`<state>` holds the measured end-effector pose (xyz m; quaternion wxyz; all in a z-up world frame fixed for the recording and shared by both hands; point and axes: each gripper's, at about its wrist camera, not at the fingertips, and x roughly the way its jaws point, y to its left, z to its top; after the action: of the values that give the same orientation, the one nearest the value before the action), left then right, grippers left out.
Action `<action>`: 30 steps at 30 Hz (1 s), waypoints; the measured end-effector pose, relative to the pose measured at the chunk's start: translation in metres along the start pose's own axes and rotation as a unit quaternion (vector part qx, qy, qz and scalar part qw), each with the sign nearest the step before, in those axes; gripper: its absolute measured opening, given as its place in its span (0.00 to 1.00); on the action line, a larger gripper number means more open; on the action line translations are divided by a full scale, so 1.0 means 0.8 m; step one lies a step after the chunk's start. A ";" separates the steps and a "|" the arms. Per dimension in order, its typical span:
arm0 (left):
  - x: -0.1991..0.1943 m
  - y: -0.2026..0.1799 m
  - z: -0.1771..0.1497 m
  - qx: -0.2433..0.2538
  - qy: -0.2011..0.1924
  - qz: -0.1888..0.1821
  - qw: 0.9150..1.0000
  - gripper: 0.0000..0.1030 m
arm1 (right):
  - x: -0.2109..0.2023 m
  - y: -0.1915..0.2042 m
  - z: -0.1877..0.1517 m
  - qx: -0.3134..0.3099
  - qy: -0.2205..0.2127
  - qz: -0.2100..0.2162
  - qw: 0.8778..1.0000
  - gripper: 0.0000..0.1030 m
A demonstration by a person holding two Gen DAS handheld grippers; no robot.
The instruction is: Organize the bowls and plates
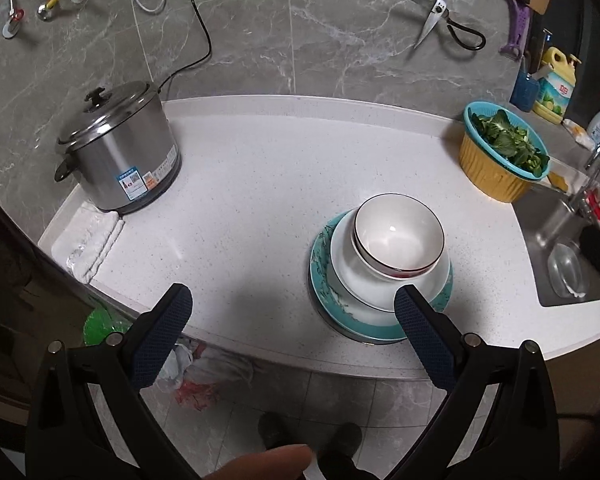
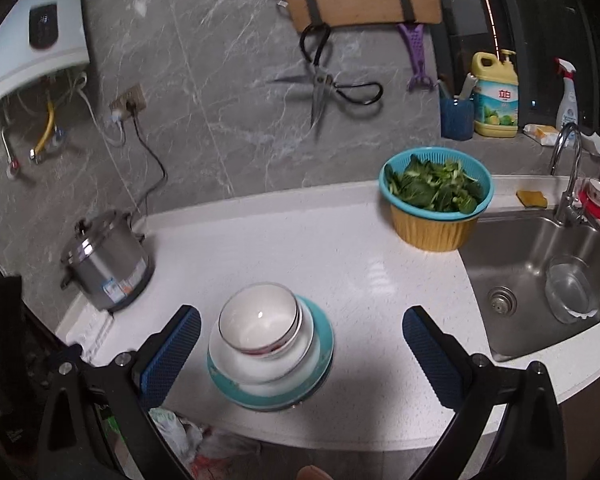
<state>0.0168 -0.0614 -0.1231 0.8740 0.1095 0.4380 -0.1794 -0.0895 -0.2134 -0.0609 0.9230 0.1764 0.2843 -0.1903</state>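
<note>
A stack of dishes stands near the front edge of the white counter (image 1: pixel 240 184). At the bottom is a teal-rimmed plate (image 1: pixel 324 300), on it a white plate (image 1: pixel 356 280), and on top nested white bowls (image 1: pixel 398 236) with a dark rim. The stack also shows in the right wrist view, with the teal plate (image 2: pixel 320 360) under the bowls (image 2: pixel 260 322). My left gripper (image 1: pixel 296 312) is open and empty, held above the counter's front edge, left of the stack. My right gripper (image 2: pixel 302 332) is open and empty, held above and in front of the stack.
A steel pot with lid (image 1: pixel 120 152) stands at the back left by a folded white cloth (image 1: pixel 92 240). A yellow and teal colander of greens (image 2: pixel 438 204) stands by the sink (image 2: pixel 540 280), which holds a clear glass bowl (image 2: pixel 572 294). Scissors (image 2: pixel 324 88) hang on the wall.
</note>
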 end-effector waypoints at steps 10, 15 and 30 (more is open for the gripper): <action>-0.009 0.019 0.029 -0.002 -0.015 -0.013 1.000 1.00 | -0.012 0.049 -0.004 -0.031 0.015 -0.050 0.998 1.00; -0.018 0.026 0.024 -0.005 -0.016 -0.012 1.000 1.00 | -0.009 0.048 -0.004 -0.025 0.025 -0.049 0.998 1.00; -0.028 0.030 0.016 -0.001 -0.021 -0.005 1.000 1.00 | 0.006 0.045 -0.011 -0.028 0.060 -0.094 0.993 1.00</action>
<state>0.0236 -0.0387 -0.0969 0.8820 0.1032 0.4206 -0.1856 -0.0737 -0.1796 -0.0625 0.8869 0.1343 0.3594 -0.2574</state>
